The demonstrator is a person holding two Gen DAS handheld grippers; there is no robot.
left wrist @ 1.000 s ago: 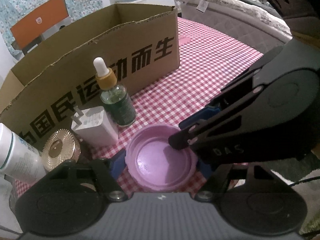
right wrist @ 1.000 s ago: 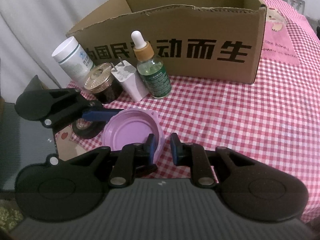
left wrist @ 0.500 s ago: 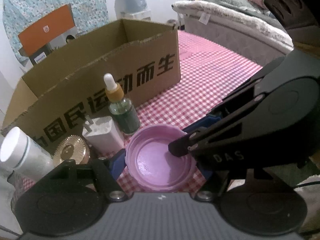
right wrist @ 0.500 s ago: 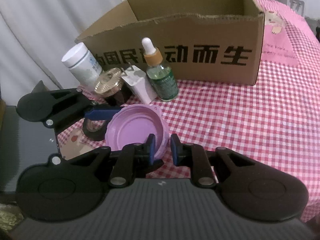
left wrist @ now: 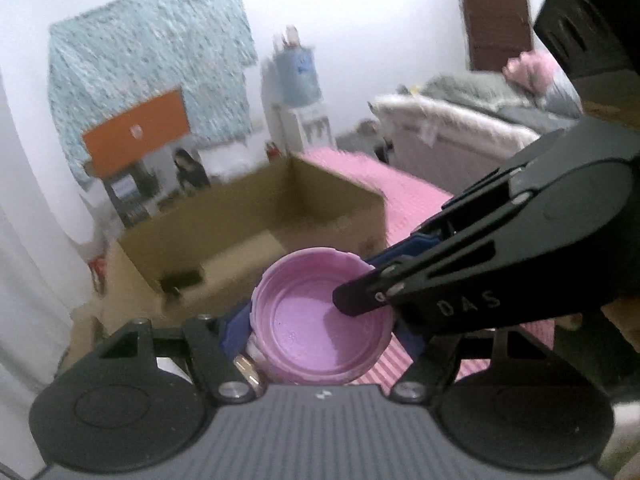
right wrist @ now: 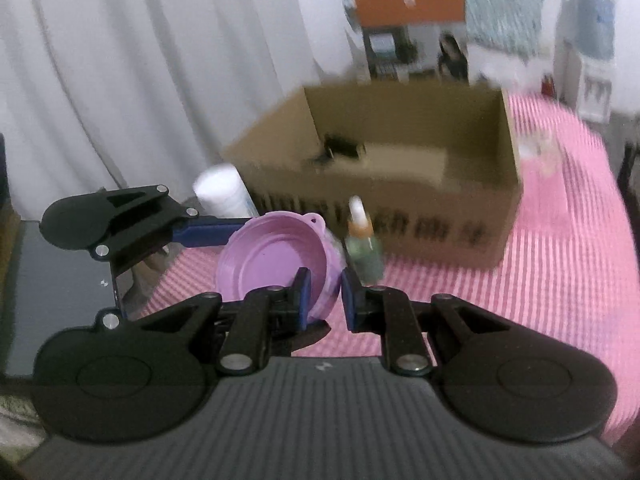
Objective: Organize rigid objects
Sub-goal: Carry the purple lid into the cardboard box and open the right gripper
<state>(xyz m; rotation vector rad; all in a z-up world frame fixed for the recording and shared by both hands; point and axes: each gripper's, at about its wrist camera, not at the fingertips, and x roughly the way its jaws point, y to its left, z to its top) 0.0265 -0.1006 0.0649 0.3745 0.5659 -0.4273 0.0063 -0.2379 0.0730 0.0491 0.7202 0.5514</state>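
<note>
We see a purple lid (left wrist: pixel 320 320) held up in the air above the table (right wrist: pixel 560 264), which has a pink checked cloth. The left hand-held gripper (left wrist: pixel 316 326) holds the lid across its whole width, one blue finger (left wrist: pixel 236 326) on each side of the rim. The right hand-held gripper (right wrist: pixel 322 294) is closed on the near rim of the same lid (right wrist: pixel 272 256), one pad inside and one outside the wall. The hollow side of the lid faces the cameras, and it is tilted.

Behind the lid stands an open cardboard box (right wrist: pixel 400 216) with black printed characters on the near wall. A small dark thing (right wrist: pixel 340 148) lies inside; we cannot tell what it is. In front of the box stand a green dropper bottle (right wrist: pixel 362 252) and, further left, a white bottle (right wrist: pixel 224 196). Both views are blurred.
</note>
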